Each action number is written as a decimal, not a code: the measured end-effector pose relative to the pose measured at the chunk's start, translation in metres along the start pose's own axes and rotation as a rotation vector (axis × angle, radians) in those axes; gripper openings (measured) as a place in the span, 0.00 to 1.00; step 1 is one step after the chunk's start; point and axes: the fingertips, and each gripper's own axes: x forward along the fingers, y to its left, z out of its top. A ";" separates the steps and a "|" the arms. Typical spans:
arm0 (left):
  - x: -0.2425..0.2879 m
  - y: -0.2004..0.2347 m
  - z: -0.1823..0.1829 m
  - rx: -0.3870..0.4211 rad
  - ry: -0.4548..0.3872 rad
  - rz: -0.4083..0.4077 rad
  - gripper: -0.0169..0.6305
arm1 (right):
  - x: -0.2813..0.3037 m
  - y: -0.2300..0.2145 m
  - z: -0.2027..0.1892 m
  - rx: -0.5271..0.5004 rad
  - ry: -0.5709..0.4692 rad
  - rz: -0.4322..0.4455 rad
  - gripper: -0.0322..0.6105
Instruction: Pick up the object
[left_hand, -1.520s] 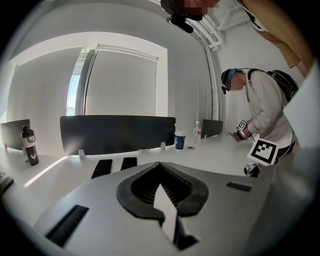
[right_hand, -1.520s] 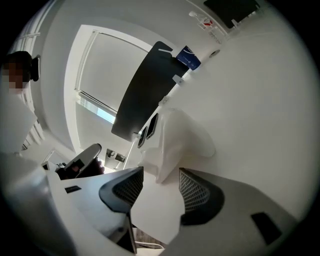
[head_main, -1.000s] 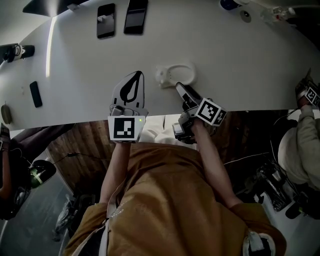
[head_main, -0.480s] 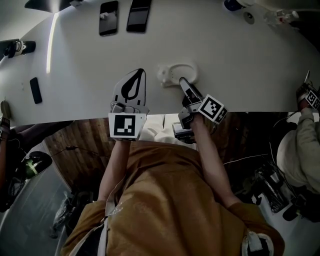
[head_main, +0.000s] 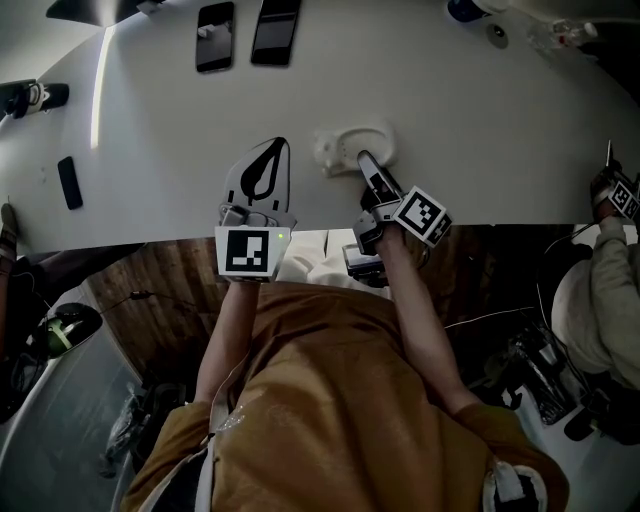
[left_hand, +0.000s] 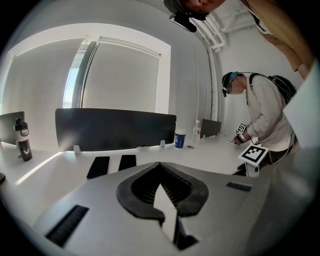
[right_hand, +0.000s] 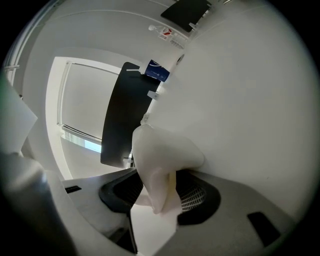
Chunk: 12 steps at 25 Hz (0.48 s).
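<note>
The object is a white, rounded thing with a ring-shaped rim (head_main: 352, 143), lying on the white table (head_main: 470, 130) near its front edge. My right gripper (head_main: 364, 160) reaches its near side. In the right gripper view a lobe of the white object (right_hand: 165, 160) sits between the two dark pads, and the right gripper (right_hand: 160, 192) is shut on it. My left gripper (head_main: 278, 148) rests on the table to the object's left, apart from it. Its jaws meet at the tips in the left gripper view (left_hand: 160, 165), with nothing between them.
Two dark phones (head_main: 213, 36) (head_main: 275, 30) lie at the table's far side, and a small dark bar (head_main: 69, 182) at the left. A black screen (left_hand: 115, 128), a cup (left_hand: 180, 139) and a bottle (left_hand: 22, 137) stand further off. Another person (head_main: 610, 270) works at the right end.
My right gripper has edged forward onto the white object's near side. The left gripper has stayed where it was.
</note>
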 end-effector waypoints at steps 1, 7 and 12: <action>0.000 0.000 -0.001 -0.004 0.002 0.000 0.04 | 0.000 -0.001 0.000 0.007 -0.002 -0.009 0.37; 0.004 0.002 -0.002 -0.013 0.010 -0.011 0.04 | 0.006 0.004 0.005 -0.010 -0.009 0.004 0.37; 0.007 0.003 -0.003 -0.012 0.013 -0.017 0.04 | 0.010 0.006 0.007 -0.002 -0.019 -0.003 0.37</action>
